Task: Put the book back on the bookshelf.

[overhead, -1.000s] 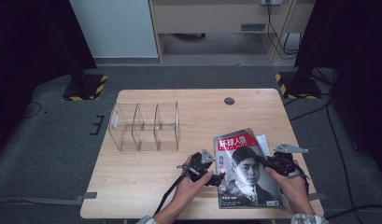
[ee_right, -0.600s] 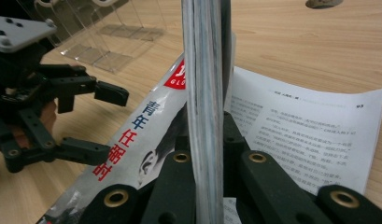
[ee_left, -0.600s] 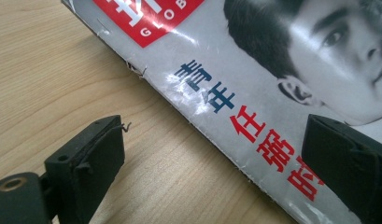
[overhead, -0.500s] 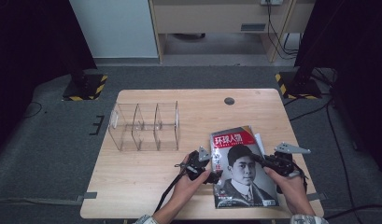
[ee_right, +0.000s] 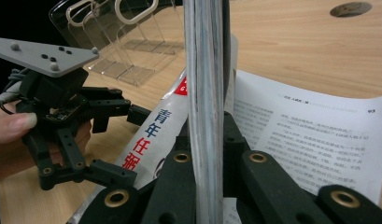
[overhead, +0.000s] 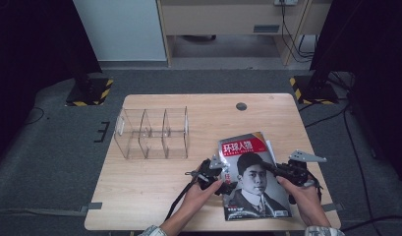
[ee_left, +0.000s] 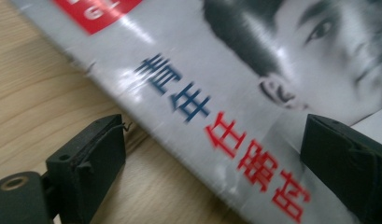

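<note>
Glossy magazine (overhead: 255, 182) on the wood-grain desk (overhead: 149, 182) — right gripper (ee_right: 205, 140) jaws clamped on its thin page edge. Left gripper (overhead: 219, 176) jaws wide apart, straddling the cover's spine edge w/o pinching — clear ribbed organizer (overhead: 152, 132) well apart.

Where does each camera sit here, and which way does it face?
High view: above the person's side, looking down on the wooden table; both hands enter from below.
Left gripper view: on the left gripper, open across the magazine edge.
Right gripper view: on the right gripper, clamping magazine pages, facing the acrylic organizer.
All share the magazine.
</note>
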`<act>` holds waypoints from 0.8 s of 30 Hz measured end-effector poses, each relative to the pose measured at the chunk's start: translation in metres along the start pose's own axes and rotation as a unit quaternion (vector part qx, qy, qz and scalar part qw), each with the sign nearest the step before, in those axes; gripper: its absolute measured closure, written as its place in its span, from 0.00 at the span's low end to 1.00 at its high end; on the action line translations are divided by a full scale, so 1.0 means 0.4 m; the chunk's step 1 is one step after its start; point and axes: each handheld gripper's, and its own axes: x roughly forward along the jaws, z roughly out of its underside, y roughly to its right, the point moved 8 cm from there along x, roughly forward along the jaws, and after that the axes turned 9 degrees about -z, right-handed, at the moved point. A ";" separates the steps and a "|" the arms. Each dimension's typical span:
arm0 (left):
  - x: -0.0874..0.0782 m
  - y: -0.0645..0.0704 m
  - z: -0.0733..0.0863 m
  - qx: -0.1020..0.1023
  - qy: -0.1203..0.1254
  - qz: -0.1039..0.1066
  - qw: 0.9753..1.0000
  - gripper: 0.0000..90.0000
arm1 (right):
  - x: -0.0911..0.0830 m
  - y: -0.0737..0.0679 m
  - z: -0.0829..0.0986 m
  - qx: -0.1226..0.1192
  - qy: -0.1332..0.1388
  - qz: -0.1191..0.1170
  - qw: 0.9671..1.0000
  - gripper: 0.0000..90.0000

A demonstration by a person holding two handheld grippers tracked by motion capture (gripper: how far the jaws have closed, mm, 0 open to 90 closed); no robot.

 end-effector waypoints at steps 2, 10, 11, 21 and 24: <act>0.002 0.005 0.001 0.007 -0.003 -0.004 1.000 0.06 | 0.008 0.005 0.011 0.005 -0.009 0.005 1.000 0.97; 0.002 0.007 0.003 0.018 -0.005 -0.023 1.000 0.10 | 0.026 0.033 0.058 0.010 -0.066 0.043 0.997 0.97; 0.002 0.008 0.004 0.020 -0.005 -0.028 0.999 0.11 | 0.035 0.041 0.075 0.009 -0.090 0.055 0.994 0.96; -0.001 0.005 0.007 0.037 -0.004 -0.056 0.998 0.22 | 0.045 0.070 0.110 -0.037 -0.159 0.131 0.978 0.54; -0.002 0.002 0.007 0.036 -0.003 -0.060 0.998 0.24 | 0.033 0.085 0.115 -0.027 -0.164 0.156 0.974 0.40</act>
